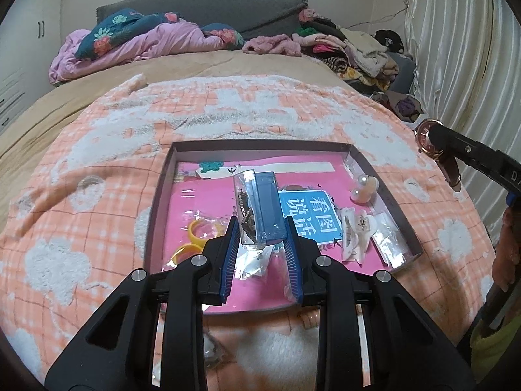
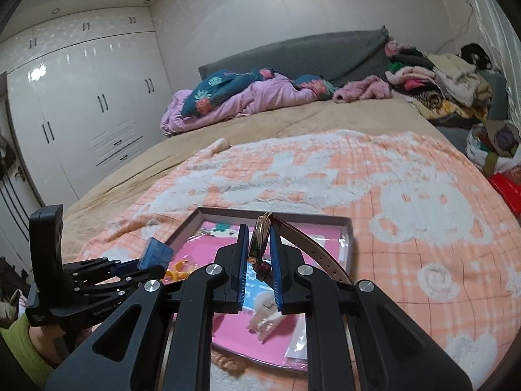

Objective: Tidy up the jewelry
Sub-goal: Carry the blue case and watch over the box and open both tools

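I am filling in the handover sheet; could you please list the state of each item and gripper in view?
Left gripper: shut on blue box, held above the tray.
Right gripper: shut on watch, strap hanging.
Tray: open, lidless.
Hair clip: lying in tray.

Home bedroom, bed (image 2: 293, 123) with rumpled quilt (image 2: 241, 97), white wardrobe (image 2: 91, 104), heaped clothes (image 2: 439, 75), curtain (image 1: 462, 65)

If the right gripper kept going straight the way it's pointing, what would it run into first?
Probably the far wall of the shallow box, or the orange blanket just past it; depth is unclear. The right gripper carries a watch.
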Motion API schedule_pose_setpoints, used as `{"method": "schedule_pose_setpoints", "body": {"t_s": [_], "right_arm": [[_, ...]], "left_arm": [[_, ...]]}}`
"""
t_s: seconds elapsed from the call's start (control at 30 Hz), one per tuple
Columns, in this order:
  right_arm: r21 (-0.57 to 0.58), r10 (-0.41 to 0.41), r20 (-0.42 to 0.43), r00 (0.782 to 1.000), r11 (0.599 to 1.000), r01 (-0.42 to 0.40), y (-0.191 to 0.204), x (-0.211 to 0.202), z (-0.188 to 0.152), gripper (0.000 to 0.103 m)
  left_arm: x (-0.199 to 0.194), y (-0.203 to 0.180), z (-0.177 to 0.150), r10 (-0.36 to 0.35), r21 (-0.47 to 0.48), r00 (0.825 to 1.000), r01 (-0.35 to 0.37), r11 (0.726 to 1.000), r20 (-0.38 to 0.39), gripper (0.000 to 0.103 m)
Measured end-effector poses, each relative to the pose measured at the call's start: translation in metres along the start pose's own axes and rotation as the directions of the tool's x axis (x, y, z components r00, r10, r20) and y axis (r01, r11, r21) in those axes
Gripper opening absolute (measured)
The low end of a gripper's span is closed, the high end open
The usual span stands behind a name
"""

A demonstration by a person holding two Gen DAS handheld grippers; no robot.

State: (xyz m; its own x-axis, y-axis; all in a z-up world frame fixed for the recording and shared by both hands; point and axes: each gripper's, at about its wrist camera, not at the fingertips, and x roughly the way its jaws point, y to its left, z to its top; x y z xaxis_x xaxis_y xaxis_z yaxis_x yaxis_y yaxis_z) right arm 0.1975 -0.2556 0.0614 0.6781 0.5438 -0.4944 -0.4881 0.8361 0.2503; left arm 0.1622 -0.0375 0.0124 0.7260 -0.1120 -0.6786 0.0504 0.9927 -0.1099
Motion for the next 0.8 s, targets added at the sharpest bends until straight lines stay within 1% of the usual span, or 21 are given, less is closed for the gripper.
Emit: {"method": "schedule_pose_setpoints", "body": {"t_s": [0.13,0.3,0.53,0.73,0.8], "right_arm": [[0.006,-0.019,-0.020,1.000,1.000,0.019,-0.006,0.011,-0.007,0.012],[0.013,-0.013,-0.059,0.998,1.000,0.014,-0.007,0.026,-0.017,0.012],[-0.018,0.025,-0.085,0.996,0.999,-0.027,0.008,0.041,-0.025,0.012],[-0.023,0.065,-0.108,0.992,0.997,-0.068,0.016,0.054,-0.031,0.012],[-0.030,0.064,-0.118,0.991,0.997,-0.068,0.017,0.058,-0.033,0.012]], "left_arm": [[0.011,-0.005,-0.001,-0.005,0.012,1.000,0.005,1.000,-0.021,0.019],[0.022,-0.009,-0.007,-0.013,0.015,0.999,0.014,1.000,-0.046,0.019],[0.035,-0.005,-0.016,-0.009,0.010,0.996,0.010,1.000,-0.084,0.019],[0.038,0.001,-0.019,0.000,0.000,0.996,0.000,1.000,-0.092,0.019],[0.038,0.003,-0.019,0.004,-0.003,0.996,-0.004,1.000,-0.091,0.019]]}}
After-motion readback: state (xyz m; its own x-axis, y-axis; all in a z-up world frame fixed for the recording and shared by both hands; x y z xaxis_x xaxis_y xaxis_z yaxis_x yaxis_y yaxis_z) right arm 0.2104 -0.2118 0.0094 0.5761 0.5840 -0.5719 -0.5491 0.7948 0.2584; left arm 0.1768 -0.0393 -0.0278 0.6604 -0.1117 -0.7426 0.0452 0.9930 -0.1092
